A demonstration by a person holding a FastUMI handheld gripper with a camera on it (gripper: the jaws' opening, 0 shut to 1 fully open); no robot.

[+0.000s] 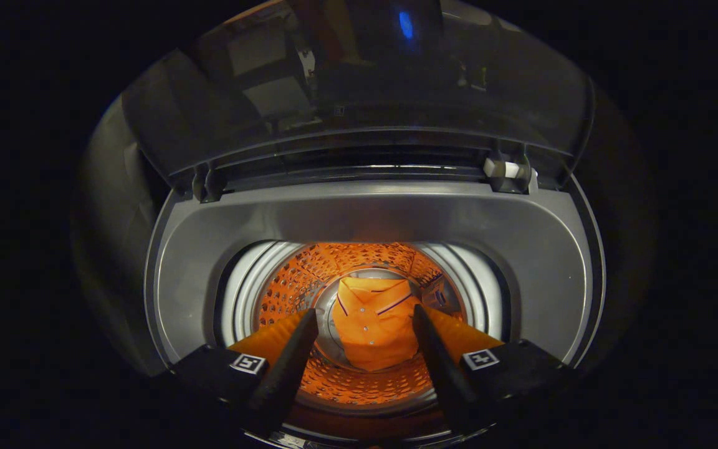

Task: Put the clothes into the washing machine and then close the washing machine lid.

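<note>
The tool (365, 318) is spread wide and holds nothing, pointing down over the washing machine (371, 218). An orange shirt (373, 330) lies at the bottom of the drum (309, 274), beyond the fingers. The lid (359, 87) stands open on the far side.

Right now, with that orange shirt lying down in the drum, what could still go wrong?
The gripper hangs open over the drum, fingers apart and holding nothing, with the orange shirt below and beyond them. Two risks seem likely. The lid stands raised just behind the opening, so lifting the gripper carelessly could knock it. And the lid looks smooth and curved, so the fingers may slip when pulling it shut.
</note>
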